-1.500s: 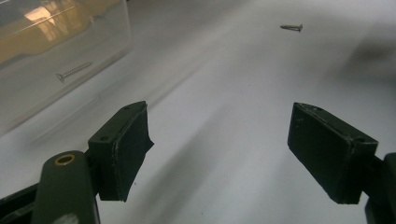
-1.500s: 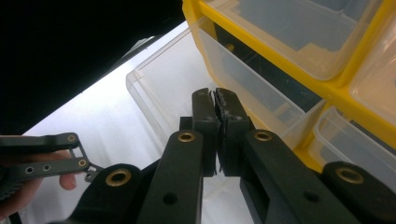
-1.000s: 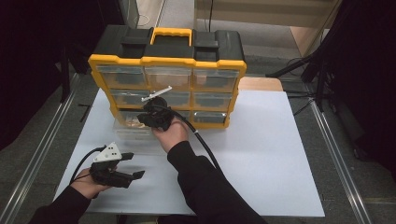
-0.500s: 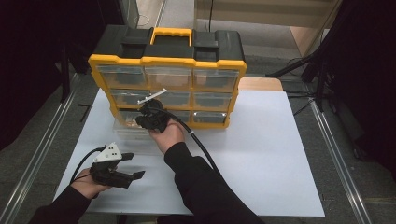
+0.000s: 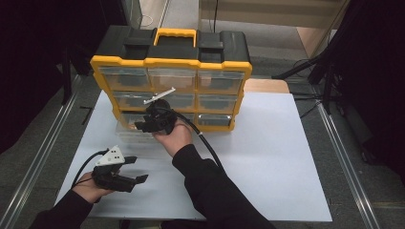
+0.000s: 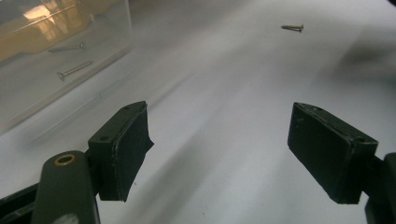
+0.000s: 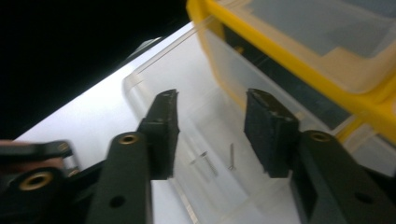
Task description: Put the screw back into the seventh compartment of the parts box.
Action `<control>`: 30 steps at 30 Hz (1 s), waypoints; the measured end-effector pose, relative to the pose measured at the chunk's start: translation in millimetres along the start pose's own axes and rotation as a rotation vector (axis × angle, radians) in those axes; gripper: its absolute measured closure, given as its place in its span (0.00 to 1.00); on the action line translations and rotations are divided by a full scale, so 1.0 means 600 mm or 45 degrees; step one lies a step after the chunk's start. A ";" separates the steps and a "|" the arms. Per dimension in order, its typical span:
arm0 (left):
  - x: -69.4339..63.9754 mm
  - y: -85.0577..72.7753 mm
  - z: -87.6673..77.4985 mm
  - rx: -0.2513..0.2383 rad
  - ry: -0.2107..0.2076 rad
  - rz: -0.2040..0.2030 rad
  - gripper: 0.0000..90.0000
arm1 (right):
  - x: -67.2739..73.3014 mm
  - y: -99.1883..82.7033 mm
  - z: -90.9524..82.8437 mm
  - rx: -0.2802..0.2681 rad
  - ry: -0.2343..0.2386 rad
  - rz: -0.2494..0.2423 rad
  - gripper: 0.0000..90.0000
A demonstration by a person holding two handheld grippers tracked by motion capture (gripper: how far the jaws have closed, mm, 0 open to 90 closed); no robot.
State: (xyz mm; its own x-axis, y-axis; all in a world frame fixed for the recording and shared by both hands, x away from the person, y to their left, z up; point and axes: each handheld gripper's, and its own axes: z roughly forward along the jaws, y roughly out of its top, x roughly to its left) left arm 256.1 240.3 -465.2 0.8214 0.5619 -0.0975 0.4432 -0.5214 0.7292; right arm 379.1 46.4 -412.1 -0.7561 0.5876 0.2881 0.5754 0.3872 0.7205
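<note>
Your right gripper point(image 5: 143, 125) hangs over the clear drawer point(image 5: 129, 136) pulled out of the bottom left slot of the yellow organizer box point(image 5: 172, 62); its jaws have just been opening and stand apart with nothing between them. In the right gripper view the right gripper point(image 7: 211, 126) looks down into the drawer point(image 7: 219, 135), where two or three small screws point(image 7: 231, 156) lie loose on the floor, below the gap between the jaws. The organizer's yellow frame point(image 7: 289, 60) runs just beside the right jaw

Your left gripper point(image 5: 136, 169) sits low over the white tabletop point(image 5: 267, 157) at the near left, well apart from the box, jaws wide apart and empty. In the left gripper view the left gripper point(image 6: 217, 140) faces bare tabletop point(image 6: 224, 84); one loose screw point(image 6: 292, 28) lies on it farther off, and the drawer corner point(image 6: 60, 56) with two screws inside sits at upper left

Your right hand point(image 5: 174, 138) is just in front of the drawer
</note>
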 end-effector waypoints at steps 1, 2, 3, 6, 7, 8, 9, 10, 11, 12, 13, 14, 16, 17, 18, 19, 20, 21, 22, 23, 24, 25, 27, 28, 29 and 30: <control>0.000 0.000 0.000 0.002 0.002 -0.001 0.23 | 0.001 0.000 -0.001 0.007 0.011 0.001 0.58; 0.000 0.000 0.000 0.005 0.002 -0.002 0.23 | 0.002 -0.001 -0.003 0.012 0.019 -0.010 0.57; 0.000 0.000 0.000 0.003 0.003 -0.002 0.23 | 0.004 -0.001 -0.006 0.008 0.020 -0.026 0.56; 0.000 0.000 0.000 0.005 0.004 -0.003 0.23 | 0.010 -0.004 -0.016 -0.010 0.029 -0.086 0.52; 0.000 0.000 0.000 0.004 0.004 -0.007 0.23 | 0.010 -0.004 -0.019 -0.012 0.032 -0.097 0.50; 0.000 0.000 0.000 0.005 0.004 -0.006 0.23 | 0.011 -0.005 -0.022 -0.012 0.039 -0.101 0.48; 0.000 0.000 0.000 0.005 0.004 -0.006 0.23 | 0.011 -0.005 -0.026 -0.013 0.041 -0.112 0.48; 0.000 0.000 0.000 0.005 0.004 -0.006 0.23 | 0.012 -0.006 -0.030 -0.016 0.044 -0.123 0.47; 0.000 0.000 0.000 0.005 0.004 -0.006 0.23 | 0.012 -0.008 -0.035 -0.025 0.050 -0.148 0.46; 0.000 0.000 0.000 0.005 0.005 -0.006 0.23 | 0.013 -0.008 -0.038 -0.029 0.054 -0.153 0.45; 0.000 -0.001 0.000 0.006 0.006 -0.007 0.23 | 0.012 -0.010 -0.041 -0.030 0.062 -0.159 0.45; 0.000 -0.001 0.000 0.006 0.007 -0.006 0.23 | 0.011 -0.011 -0.044 -0.031 0.078 -0.158 0.45; 0.000 -0.001 0.000 0.009 0.008 -0.006 0.23 | 0.009 -0.014 -0.051 -0.029 0.081 -0.169 0.43; 0.000 -0.001 0.000 0.011 0.008 -0.005 0.23 | 0.009 -0.016 -0.054 -0.031 0.074 -0.176 0.42; 0.000 -0.001 0.000 0.010 0.008 -0.005 0.23 | 0.007 -0.018 -0.058 -0.040 0.075 -0.191 0.42; 0.000 -0.001 0.000 0.011 0.008 -0.005 0.23 | 0.005 -0.019 -0.062 -0.042 0.081 -0.198 0.41; 0.000 -0.001 0.000 0.011 0.006 -0.005 0.23 | 0.004 -0.020 -0.066 -0.048 0.088 -0.197 0.41; 0.000 -0.001 0.000 0.012 0.007 -0.004 0.23 | 0.002 -0.022 -0.070 -0.047 0.092 -0.197 0.40; 0.001 -0.001 0.000 0.012 0.007 -0.004 0.23 | 0.001 -0.023 -0.073 -0.048 0.098 -0.197 0.40; 0.001 -0.001 0.001 0.007 0.005 -0.005 0.23 | -0.001 -0.025 -0.076 -0.048 0.101 -0.201 0.39; 0.001 -0.001 0.001 0.007 0.007 -0.005 0.23 | -0.002 -0.027 -0.079 -0.051 0.108 -0.210 0.38; 0.001 -0.001 0.001 0.007 0.008 -0.005 0.23 | -0.003 -0.029 -0.082 -0.053 0.112 -0.212 0.38; 0.001 -0.001 0.001 0.007 0.009 -0.004 0.23 | -0.006 -0.034 -0.088 -0.058 0.113 -0.213 0.38; 0.002 -0.001 0.001 0.008 0.010 -0.003 0.23 | -0.008 -0.036 -0.090 -0.055 0.118 -0.211 0.38; 0.001 -0.001 0.001 0.009 0.010 -0.003 0.23 | -0.010 -0.039 -0.093 -0.054 0.119 -0.215 0.38; 0.001 -0.001 0.001 0.009 0.010 -0.004 0.23 | -0.011 -0.041 -0.095 -0.054 0.124 -0.221 0.38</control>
State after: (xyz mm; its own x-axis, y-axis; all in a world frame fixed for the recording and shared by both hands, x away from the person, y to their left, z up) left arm 256.6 240.7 -466.3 0.8173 0.5684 -0.0941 0.4481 -0.5245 0.7240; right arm 352.4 -7.5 -396.1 -0.8704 0.4426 0.2155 0.4218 0.4448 0.7901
